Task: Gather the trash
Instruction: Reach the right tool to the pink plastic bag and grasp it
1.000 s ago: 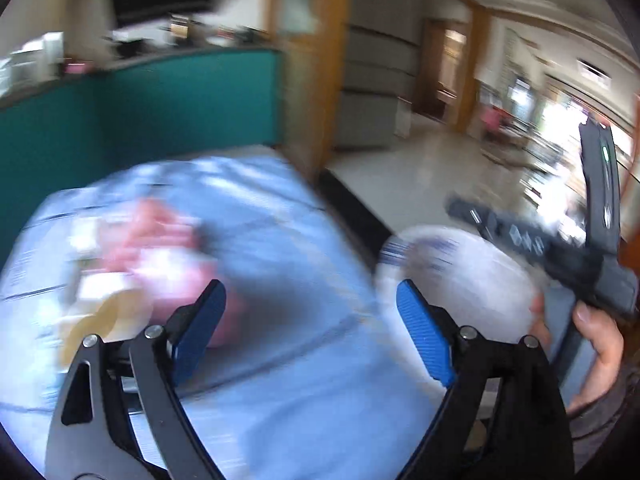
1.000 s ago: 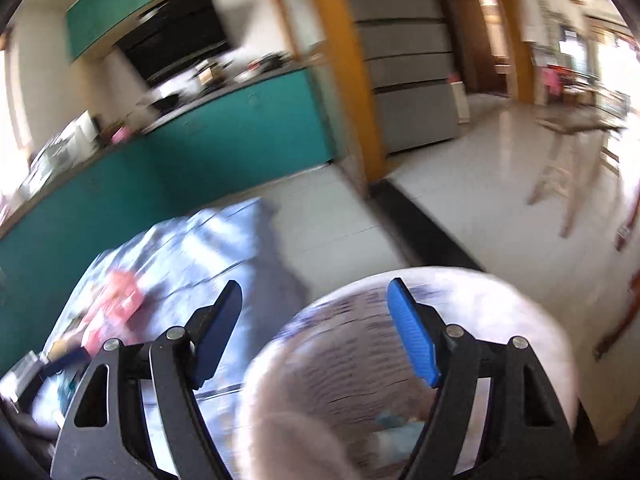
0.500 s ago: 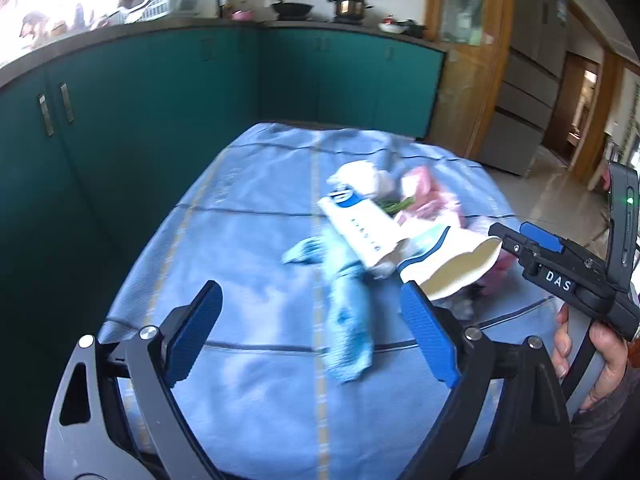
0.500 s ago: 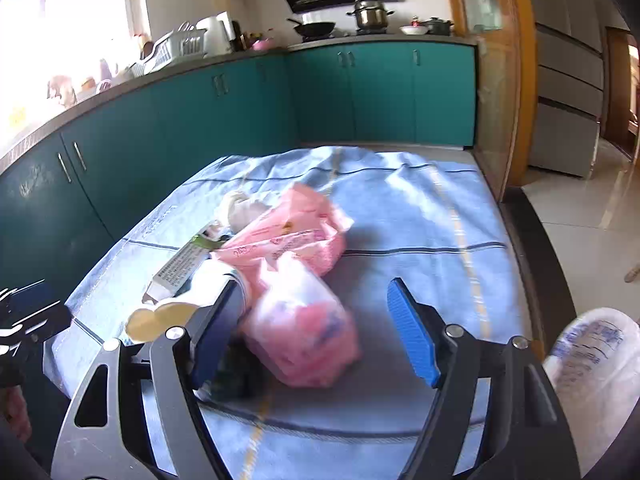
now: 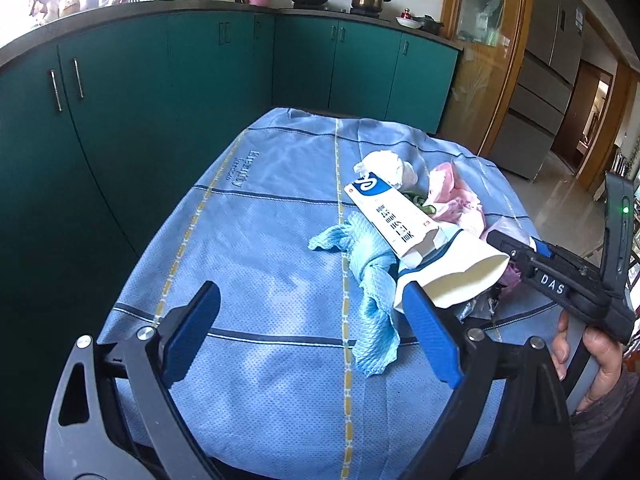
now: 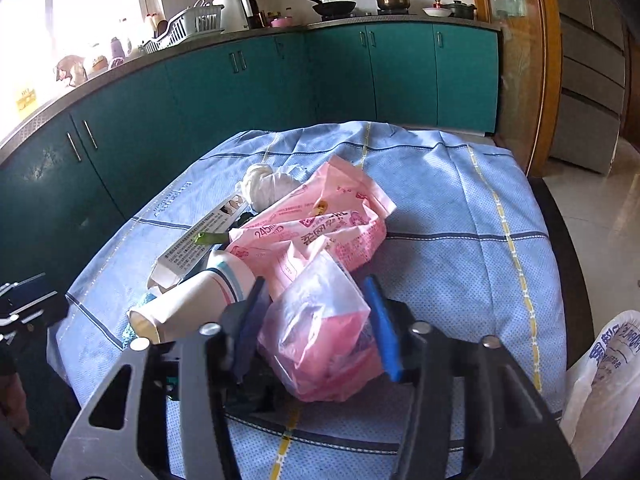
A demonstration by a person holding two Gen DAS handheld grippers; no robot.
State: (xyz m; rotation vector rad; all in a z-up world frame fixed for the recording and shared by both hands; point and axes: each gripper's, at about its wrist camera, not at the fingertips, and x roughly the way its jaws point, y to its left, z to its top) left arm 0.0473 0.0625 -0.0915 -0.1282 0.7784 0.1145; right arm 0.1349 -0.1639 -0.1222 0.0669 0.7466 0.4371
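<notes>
Our right gripper (image 6: 316,320) has just been closing on the crinkly pink plastic bag (image 6: 320,344), which looks light, squishy and slippery, so we'd pinch mid-bulge.

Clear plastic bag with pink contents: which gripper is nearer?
Right. The right gripper has just been closing, its blue pads against both sides of the clear plastic bag. The left gripper hangs open over bare blue cloth, left of the pile.
</notes>
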